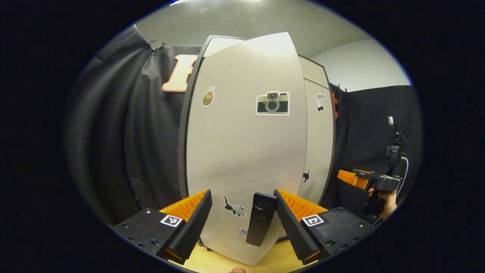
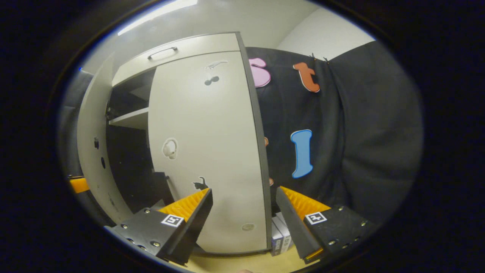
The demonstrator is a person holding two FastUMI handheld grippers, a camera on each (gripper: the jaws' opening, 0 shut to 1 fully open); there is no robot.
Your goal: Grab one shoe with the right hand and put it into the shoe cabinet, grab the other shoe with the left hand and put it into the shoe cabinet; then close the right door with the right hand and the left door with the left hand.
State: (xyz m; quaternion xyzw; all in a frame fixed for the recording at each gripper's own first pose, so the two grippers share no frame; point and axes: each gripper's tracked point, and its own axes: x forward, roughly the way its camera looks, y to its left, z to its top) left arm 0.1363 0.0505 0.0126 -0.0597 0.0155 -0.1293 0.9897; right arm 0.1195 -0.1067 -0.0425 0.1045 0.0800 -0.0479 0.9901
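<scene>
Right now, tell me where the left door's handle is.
In the left gripper view, the black handle sits low on the left door, between the left gripper fingers, beside a cat sticker.

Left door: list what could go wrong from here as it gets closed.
1. The left door stands ajar with its black handle between the open left gripper's fingers; a push could catch the handle.
2. The right door looks nearly shut; the left one may strike its edge.

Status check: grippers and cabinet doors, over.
Both grippers open, left gripper at the left door handle. Right door shut, left door ajar. Nothing blocking it.
</scene>
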